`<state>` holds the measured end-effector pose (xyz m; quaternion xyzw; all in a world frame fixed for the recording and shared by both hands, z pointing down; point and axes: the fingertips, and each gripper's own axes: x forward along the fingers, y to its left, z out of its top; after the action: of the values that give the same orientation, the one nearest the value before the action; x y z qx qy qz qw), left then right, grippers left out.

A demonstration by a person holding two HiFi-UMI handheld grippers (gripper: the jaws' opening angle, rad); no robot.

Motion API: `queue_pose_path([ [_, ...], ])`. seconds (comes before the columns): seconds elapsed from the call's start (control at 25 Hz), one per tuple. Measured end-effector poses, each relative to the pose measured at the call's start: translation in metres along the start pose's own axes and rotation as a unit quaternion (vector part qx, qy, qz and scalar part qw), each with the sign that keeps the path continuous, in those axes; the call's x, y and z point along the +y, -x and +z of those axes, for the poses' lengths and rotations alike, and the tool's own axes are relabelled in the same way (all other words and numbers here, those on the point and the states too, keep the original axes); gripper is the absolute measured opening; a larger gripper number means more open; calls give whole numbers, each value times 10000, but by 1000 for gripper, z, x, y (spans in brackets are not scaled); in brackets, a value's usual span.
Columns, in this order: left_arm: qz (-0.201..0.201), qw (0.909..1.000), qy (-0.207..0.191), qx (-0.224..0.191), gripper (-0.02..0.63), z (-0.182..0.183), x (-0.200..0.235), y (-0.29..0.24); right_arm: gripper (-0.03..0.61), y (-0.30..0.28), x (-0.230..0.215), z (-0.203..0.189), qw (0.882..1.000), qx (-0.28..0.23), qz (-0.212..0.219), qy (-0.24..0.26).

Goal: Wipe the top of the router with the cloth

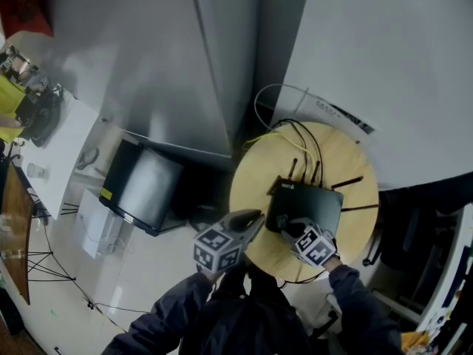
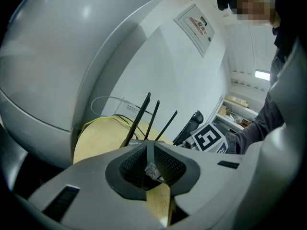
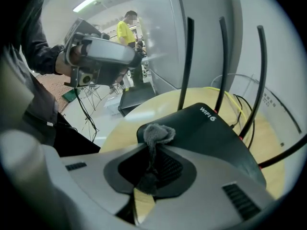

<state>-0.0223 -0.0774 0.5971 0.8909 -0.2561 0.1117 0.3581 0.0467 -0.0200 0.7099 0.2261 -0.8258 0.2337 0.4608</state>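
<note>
The right gripper, clamped on the cloth, is apparently beginning the wipe at the near edge of the router, next needing a sweep across its top, while the left gripper, jaws together, is hovering just beside the router.

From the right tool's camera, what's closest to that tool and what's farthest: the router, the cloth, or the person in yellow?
1. The cloth, pinched in the right tool.
2. The router, just ahead, below the cloth.
3. The person in yellow, far back, upper left.
</note>
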Motion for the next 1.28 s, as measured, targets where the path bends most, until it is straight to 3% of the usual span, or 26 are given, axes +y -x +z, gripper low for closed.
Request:
queue_pose_path([
  [0.24,-3,10000,-20,17,31,0,-2,0,66,9,-16,2,9995,-231,80,-200],
  [0.52,38,10000,-33,29,31,0,-1,2,66,32,-107,6,9935,-411,-881,-591],
  [0.72,42,10000,-25,55,31,-2,-2,1,66,30,-140,12,9899,-424,-1180,-660],
  [0.96,62,9999,-40,69,31,-2,-1,2,66,23,-126,3,9936,-138,-1014,-470],
  [1.28,-1,9999,-56,134,31,-2,-6,0,66,21,-61,-19,9980,15,-621,-135],
])
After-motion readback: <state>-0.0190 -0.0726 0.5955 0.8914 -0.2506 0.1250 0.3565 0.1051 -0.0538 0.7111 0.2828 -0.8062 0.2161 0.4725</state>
